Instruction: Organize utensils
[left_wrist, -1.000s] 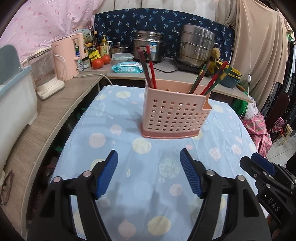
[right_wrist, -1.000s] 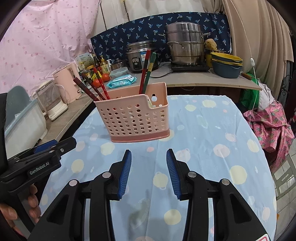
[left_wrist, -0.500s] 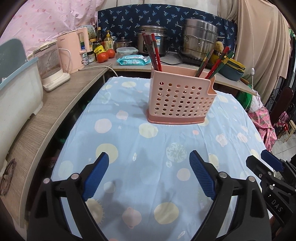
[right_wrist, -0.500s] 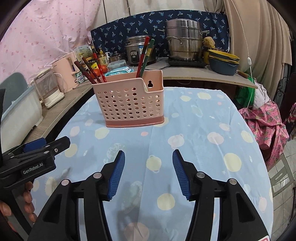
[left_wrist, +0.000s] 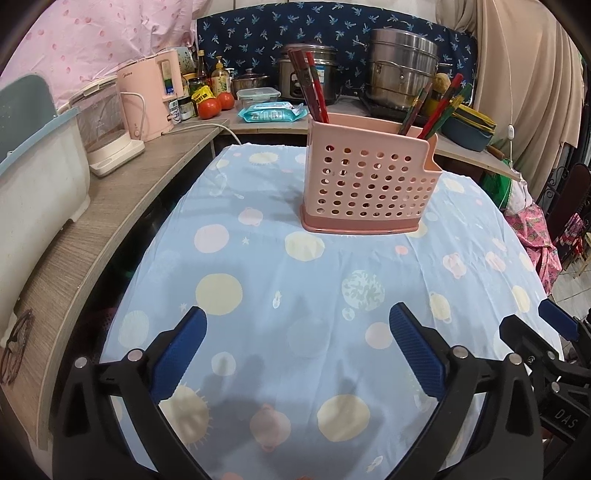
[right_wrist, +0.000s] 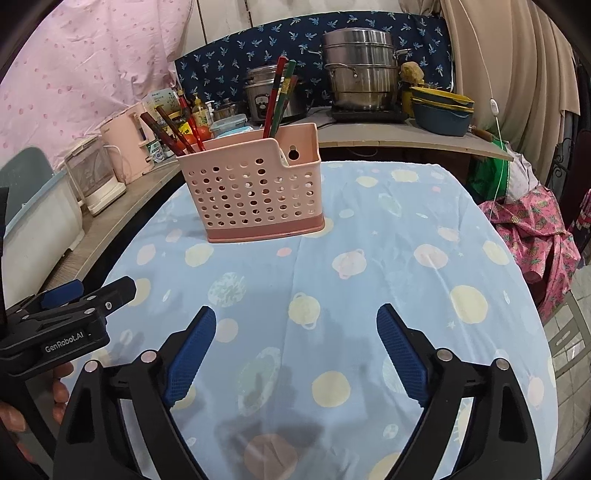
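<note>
A pink perforated utensil holder (left_wrist: 369, 181) stands upright on the blue dotted tablecloth (left_wrist: 295, 332); it also shows in the right wrist view (right_wrist: 258, 192). Dark red chopsticks (left_wrist: 310, 88) lean out of its left compartment, and red and green chopsticks (left_wrist: 439, 107) out of its right one. They show in the right wrist view too: the dark red ones (right_wrist: 170, 129) and the red and green ones (right_wrist: 280, 96). My left gripper (left_wrist: 297, 347) is open and empty, well in front of the holder. My right gripper (right_wrist: 295, 343) is open and empty, also in front of it.
A wooden counter (left_wrist: 110, 206) curves along the left with a pink kettle (left_wrist: 147, 96) and a white appliance (left_wrist: 107, 125). Behind stand steel pots (left_wrist: 402, 77), tomatoes (left_wrist: 210, 107) and stacked bowls (right_wrist: 439, 110). Pink cloth (right_wrist: 535, 236) hangs at the right.
Both grippers have drawn back from the holder and opened wider. The holder and chopsticks have not moved.
</note>
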